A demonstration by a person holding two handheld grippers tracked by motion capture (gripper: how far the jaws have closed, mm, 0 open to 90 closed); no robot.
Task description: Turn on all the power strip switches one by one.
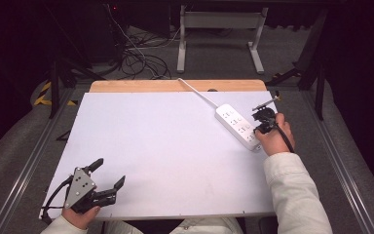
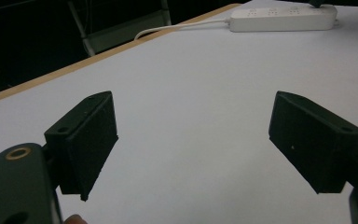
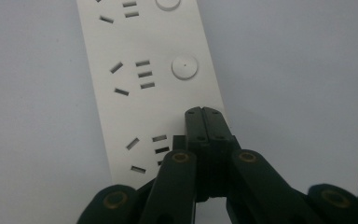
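power strip (image 1: 237,126) lay diagonally at the far right of the white table (image 1: 165,146), cord running off toward the far edge. right gripper (image 3: 204,115) was clenched with nothing between its jaws, tip right over the strip's near end beside the round button (image 3: 184,66), contact not clear. left gripper (image 1: 109,174) sat at the near left corner, jaws spread wide and empty, well apart from the strip.

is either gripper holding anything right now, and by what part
Nothing is held. The left gripper has its jaws wide apart over bare table. The right gripper has its jaws shut together, empty, tips over the power strip, likely at a button.
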